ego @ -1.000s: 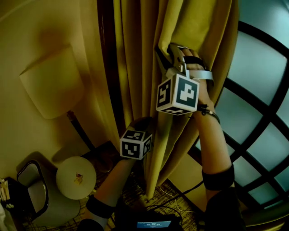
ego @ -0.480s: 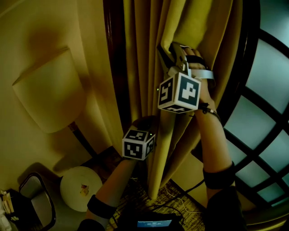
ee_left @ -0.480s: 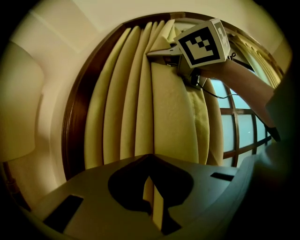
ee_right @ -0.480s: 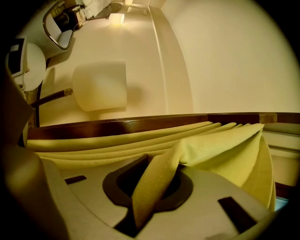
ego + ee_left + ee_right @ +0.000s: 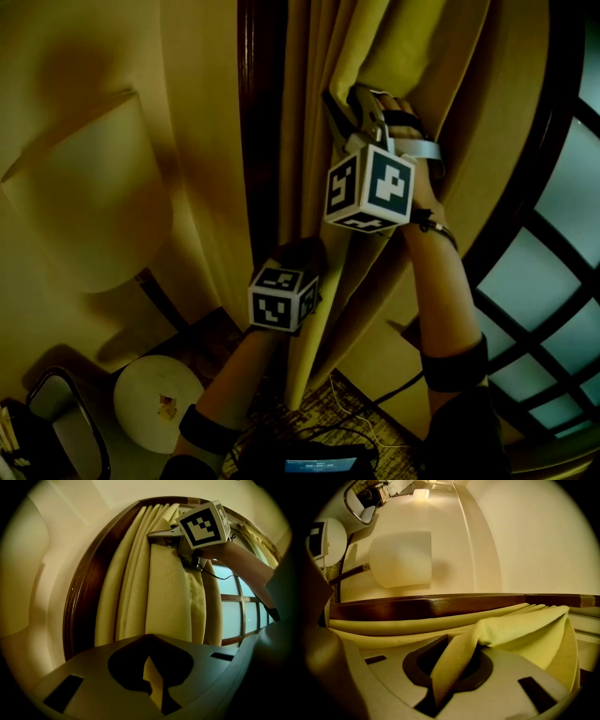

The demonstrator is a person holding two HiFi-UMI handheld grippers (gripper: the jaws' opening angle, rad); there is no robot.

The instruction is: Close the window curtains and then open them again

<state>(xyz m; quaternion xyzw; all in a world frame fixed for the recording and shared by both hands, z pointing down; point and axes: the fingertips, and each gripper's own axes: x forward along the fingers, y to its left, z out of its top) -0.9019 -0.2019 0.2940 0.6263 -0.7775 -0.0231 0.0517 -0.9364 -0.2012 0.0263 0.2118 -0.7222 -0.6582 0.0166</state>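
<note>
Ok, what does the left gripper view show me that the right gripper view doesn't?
Only the left gripper view: the right gripper pinching the curtain near the top of the picture, the person's forearm behind it, and the window panes. Only the right gripper view: the lampshade, the round side table and a lit light further off. Both: the curtain bunched against the dark wooden frame, with a fold of it clamped in that view's own jaws.

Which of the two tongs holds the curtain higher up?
The right tongs: they clamp a fold of the curtain well above the left tongs, which pinch it lower, beside the dark window frame.
</note>
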